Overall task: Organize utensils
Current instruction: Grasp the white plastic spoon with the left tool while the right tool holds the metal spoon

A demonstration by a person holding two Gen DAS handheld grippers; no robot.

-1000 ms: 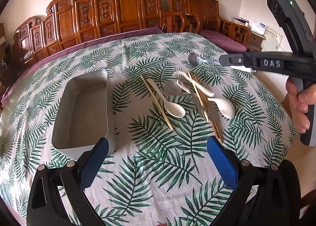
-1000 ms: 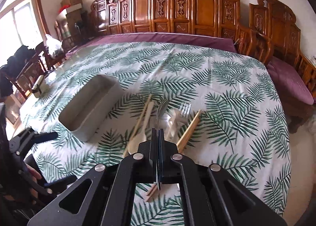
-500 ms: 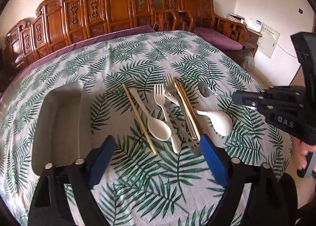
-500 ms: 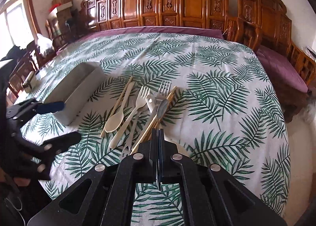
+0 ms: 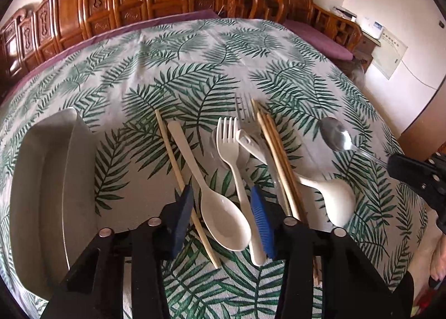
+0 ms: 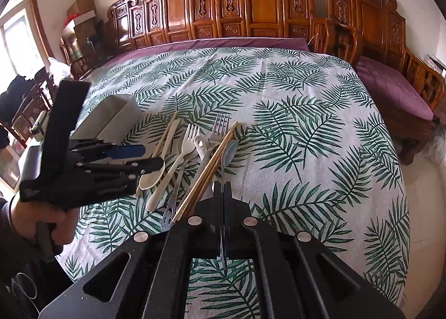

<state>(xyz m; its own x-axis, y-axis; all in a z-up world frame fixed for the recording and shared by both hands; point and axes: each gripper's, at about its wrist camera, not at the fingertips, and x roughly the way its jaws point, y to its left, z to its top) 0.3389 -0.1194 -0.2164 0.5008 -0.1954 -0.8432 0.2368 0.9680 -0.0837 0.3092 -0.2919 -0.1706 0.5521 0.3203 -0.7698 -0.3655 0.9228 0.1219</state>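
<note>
Palm-print tablecloth (image 5: 211, 48), carved wood chairs (image 6: 251, 9) behind. Grey tray (image 5: 50, 179) at table's left. Left gripper (image 5: 223, 213) part-open, straddling white spoon (image 5: 223, 221) & white fork (image 5: 237, 168). Right gripper (image 6: 223, 193) clamped on metal spoon (image 5: 334, 135), held above cloth.

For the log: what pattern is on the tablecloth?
Green palm-fern leaves on a white tablecloth; the right wrist view shows it best.

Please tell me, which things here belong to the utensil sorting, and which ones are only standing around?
Belong to the job:
metal spoon, held in the right gripper
white spoon between the fingers of the left gripper
white fork
chopsticks
grey tray

Only standing around:
carved wooden chairs
cardboard boxes
</note>
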